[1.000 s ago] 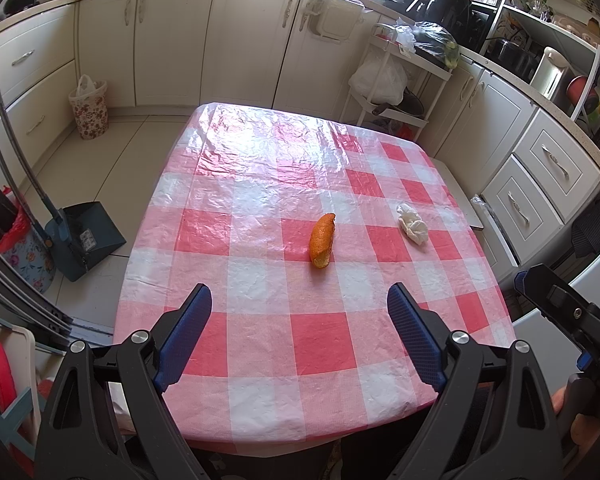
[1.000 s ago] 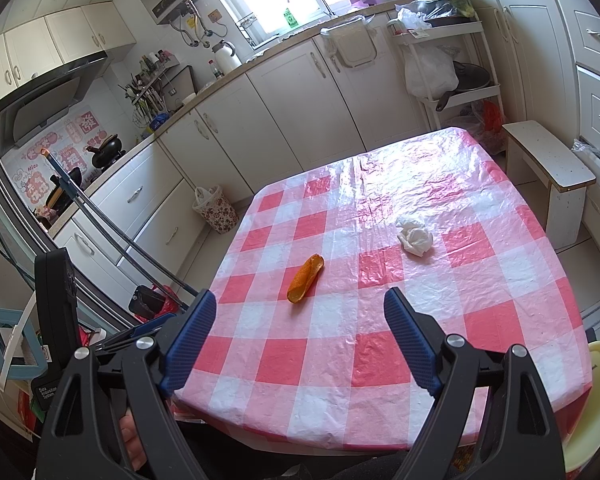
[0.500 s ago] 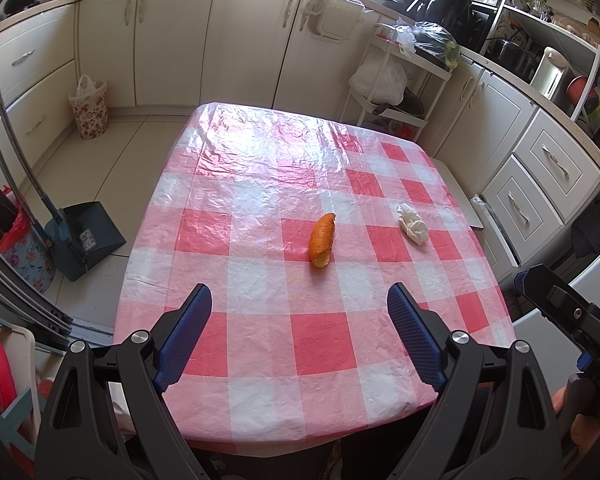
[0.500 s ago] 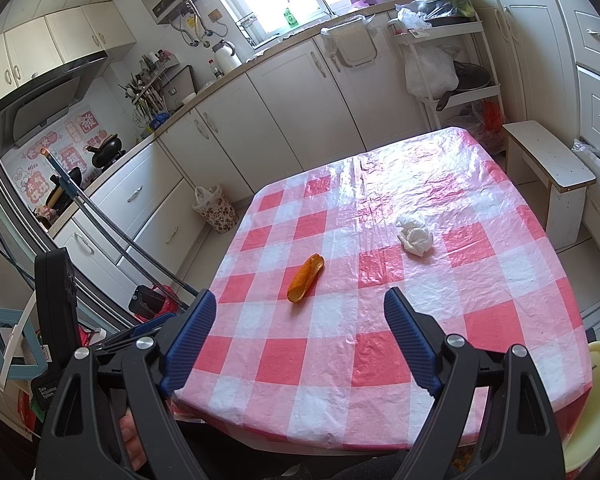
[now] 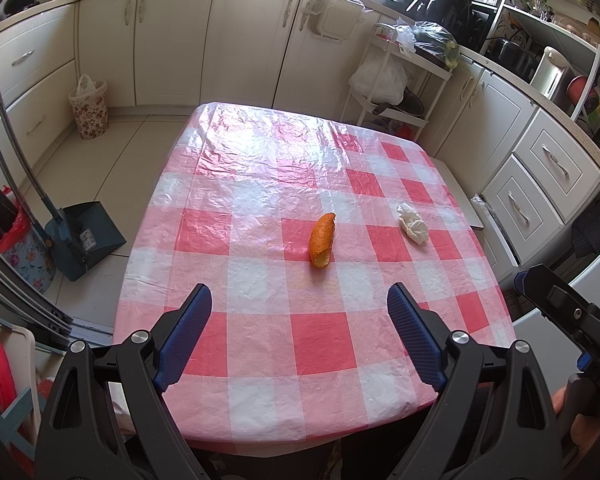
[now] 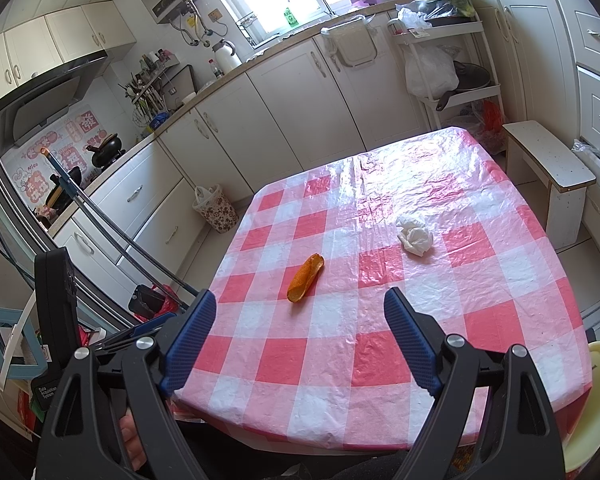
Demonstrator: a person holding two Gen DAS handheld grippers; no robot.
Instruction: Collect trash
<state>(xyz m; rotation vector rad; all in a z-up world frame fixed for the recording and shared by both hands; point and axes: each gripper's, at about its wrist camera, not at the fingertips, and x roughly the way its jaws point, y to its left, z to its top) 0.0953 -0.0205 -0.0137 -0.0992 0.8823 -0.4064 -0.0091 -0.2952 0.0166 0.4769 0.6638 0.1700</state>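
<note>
Orange peel point(image 5: 322, 240) and crumpled tissue point(image 5: 413, 224) lie apart mid-desk point(image 5: 260, 344), untouched.
Both look light; the peel seems stiff, best pinched across its width, the tissue soft. Each hand-held gripper, left point(image 5: 299, 332) and right point(image 6: 300, 334), gapes wide and empty.

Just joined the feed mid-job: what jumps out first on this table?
The pink-and-white checked tablecloth fills both views, with just two bits of trash on it: an orange peel near the middle and a crumpled white tissue apart from it, toward the drawer side. Both the left gripper and right gripper hover open and empty at the near edge.
</note>
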